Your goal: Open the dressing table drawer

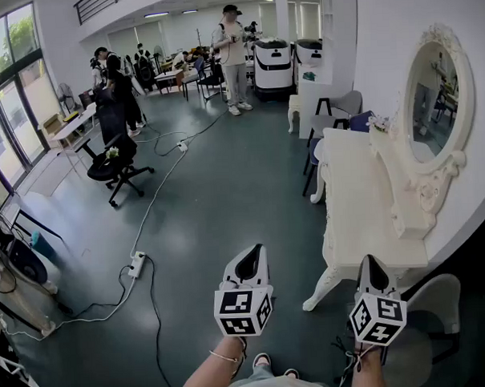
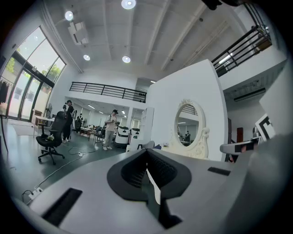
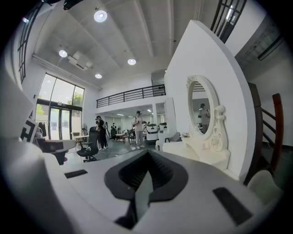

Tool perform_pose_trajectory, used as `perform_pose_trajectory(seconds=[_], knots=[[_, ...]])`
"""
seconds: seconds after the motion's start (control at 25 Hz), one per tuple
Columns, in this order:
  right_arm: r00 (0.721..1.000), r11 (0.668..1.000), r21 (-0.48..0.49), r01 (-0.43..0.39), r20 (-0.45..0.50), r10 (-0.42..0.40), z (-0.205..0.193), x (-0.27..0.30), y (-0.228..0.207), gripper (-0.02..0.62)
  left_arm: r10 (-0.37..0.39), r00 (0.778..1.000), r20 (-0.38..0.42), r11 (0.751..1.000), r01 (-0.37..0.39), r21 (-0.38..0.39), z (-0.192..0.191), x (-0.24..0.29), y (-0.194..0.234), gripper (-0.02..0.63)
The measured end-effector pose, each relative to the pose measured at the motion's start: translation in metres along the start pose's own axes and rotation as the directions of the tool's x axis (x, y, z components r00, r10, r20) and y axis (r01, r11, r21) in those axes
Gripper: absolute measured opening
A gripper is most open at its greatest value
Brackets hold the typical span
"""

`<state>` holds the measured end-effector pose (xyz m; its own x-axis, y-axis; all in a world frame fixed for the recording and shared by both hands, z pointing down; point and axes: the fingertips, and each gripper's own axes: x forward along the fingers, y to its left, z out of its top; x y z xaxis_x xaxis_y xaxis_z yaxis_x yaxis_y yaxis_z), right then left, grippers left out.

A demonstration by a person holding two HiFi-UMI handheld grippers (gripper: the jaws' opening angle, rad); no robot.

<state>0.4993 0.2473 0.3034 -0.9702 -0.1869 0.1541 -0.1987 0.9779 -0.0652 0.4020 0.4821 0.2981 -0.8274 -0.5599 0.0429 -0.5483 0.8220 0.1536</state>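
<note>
Currently left gripper (image 1: 253, 251) and right gripper (image 1: 371, 261) fingers fully closed, empty; ornate white mirrored dressing bench (image 1: 360, 216) at 1 o'clock, apart.

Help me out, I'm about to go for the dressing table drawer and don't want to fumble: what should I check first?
1. Dressing table in sight: ok, ahead and to the right, against the wall.
2. Drawer handle located: cannot tell, no view shows the drawer front.
3. Left gripper empty: ok, jaws together on nothing.
4. Right gripper empty: ok, jaws together on nothing; it is the one nearer the table.
5. Jaws apart to take a handle: not ok, both are shut.
6. Floor cable out of the way: ok, it lies off to the left, apart from the table.
</note>
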Motion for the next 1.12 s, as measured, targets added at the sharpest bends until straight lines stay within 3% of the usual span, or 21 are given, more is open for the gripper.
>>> perform_pose_trajectory(seconds=[0.24, 0.48, 1.12], knots=[[1.000, 1.000, 0.003, -0.006, 0.002, 0.006, -0.002, -0.003, 0.006, 0.003, 0.005, 1.000, -0.006, 1.000, -0.005, -0.006, -0.003, -0.004, 0.005, 0.018], [1.000, 0.997, 0.076, 0.003, -0.006, -0.002, -0.008, -0.006, 0.001, 0.006, 0.001, 1.000, -0.017, 1.000, -0.002, -0.008, -0.006, -0.009, 0.006, 0.018], [0.999, 0.994, 0.095, 0.046, -0.027, -0.043, -0.017, 0.008, -0.007, 0.006, 0.016, 0.999, -0.036, 1.000, -0.016, 0.005, -0.013, 0.011, 0.023, 0.023]])
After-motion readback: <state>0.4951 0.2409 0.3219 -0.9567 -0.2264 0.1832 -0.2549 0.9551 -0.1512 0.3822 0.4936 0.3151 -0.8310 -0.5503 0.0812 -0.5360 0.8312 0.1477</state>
